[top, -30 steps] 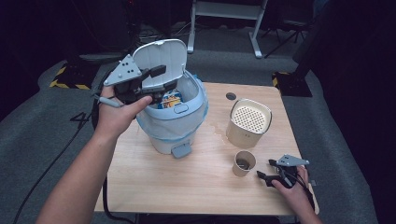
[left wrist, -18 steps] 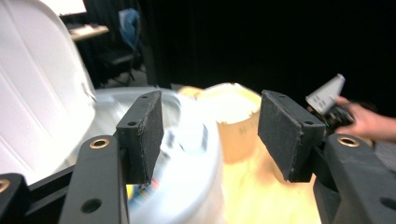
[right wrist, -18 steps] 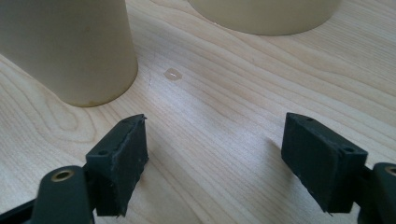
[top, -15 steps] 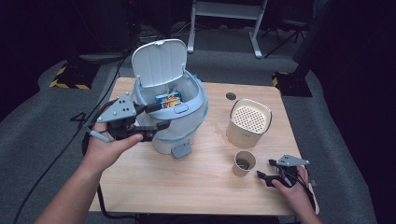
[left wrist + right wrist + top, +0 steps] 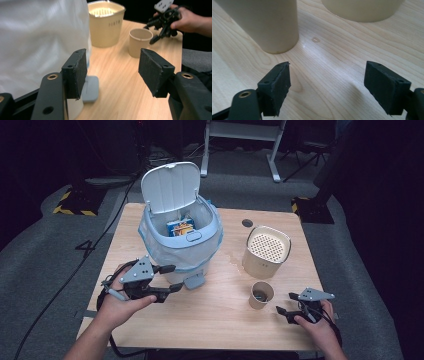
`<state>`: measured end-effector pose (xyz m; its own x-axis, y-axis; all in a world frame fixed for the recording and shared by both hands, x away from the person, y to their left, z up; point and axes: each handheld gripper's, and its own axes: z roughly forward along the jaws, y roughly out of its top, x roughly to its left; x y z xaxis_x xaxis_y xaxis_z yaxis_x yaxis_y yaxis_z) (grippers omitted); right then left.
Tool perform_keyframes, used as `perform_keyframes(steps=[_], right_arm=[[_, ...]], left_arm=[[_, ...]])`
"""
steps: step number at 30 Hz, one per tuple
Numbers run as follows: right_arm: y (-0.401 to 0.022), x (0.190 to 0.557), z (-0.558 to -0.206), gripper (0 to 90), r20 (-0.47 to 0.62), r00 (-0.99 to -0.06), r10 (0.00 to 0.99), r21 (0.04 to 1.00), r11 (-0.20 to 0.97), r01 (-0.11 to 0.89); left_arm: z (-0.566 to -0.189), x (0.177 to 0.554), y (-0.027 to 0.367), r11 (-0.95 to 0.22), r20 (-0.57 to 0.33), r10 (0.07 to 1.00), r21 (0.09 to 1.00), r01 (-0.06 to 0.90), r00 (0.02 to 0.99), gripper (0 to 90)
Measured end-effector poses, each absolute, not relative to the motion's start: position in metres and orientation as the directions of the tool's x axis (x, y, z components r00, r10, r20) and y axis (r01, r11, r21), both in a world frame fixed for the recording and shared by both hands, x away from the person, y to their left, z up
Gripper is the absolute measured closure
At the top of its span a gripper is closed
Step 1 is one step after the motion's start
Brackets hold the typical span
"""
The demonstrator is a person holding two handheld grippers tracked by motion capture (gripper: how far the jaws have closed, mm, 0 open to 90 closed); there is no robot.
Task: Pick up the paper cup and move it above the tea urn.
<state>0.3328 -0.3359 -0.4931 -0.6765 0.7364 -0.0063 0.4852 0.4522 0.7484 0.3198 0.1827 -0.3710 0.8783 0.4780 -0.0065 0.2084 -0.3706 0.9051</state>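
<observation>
- Lower left of the high view: left gripper in the person's left hand, low over the wooden table. Jaws spread wide, nothing between them; tips point at the foot of the bin.
- Left gripper view: pads stand well apart, with bare table between; white bin liner fills the upper left, and a grey pedal lies just beyond the left pad.
- Lower right of the high view: right gripper in the right hand, near the table's front edge. Jaws wide open, holding nothing.
- Right gripper view: pads apart over bare wood; small cup's base at upper left.
- Centre right: small paper cup, upright, just beside the right gripper.
- Behind it: cream container with perforated top, upright.
- Upper centre: pale blue pedal bin, lid raised; blue and orange package inside.
- Far: grey floor, metal stand legs.
</observation>
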Motion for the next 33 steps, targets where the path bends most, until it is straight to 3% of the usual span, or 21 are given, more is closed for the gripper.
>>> perform_keyframes(steps=[21,33], right_arm=[[-0.319,0.317,-0.482,21.8,0.005,-0.742,0.670,0.797,0.445,0.407],[-0.310,0.320,-0.481,16.1,0.014,-0.738,0.675,0.820,0.414,0.395]], left_arm=[[-0.461,0.328,0.187,-0.424,-0.089,0.550,0.827,0.370,0.830,37.9],[-0.490,0.333,0.186,-0.534,-0.028,0.599,0.731,0.425,0.801,33.5]])
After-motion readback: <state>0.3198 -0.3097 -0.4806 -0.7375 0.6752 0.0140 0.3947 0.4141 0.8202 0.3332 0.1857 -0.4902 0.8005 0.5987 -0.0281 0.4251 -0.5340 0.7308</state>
